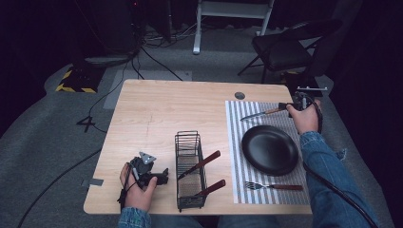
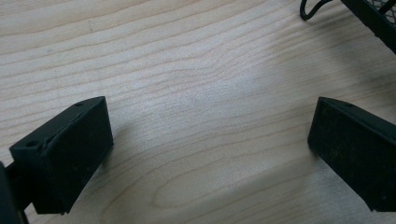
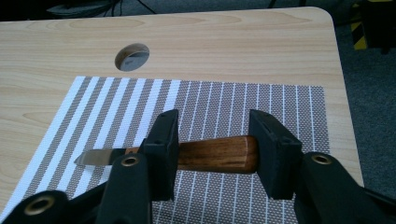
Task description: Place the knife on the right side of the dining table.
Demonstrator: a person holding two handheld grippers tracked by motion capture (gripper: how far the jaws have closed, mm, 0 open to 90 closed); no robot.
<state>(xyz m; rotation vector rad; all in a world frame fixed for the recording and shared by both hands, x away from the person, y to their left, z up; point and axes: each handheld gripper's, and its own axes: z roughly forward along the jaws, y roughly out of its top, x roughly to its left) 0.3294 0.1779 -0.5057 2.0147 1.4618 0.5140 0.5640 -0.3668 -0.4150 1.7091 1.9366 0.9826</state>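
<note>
Knife [image 3: 212,155] with the wooden handle sits crosswise between the jaws of the right hand-held gripper [image 3: 212,151], blade poking out to one side, over the far edge of the striped placemat [image 3: 261,100] on the bench [image 1: 157,104]; whether the jaws actually clamp the handle I cannot tell. Just nearer lies the black plate [image 1: 269,149], a fork [image 1: 273,186] below it. The left hand-held gripper [image 2: 210,144] gapes wide over bare wood beside the wire caddy [image 1: 190,171]
</note>
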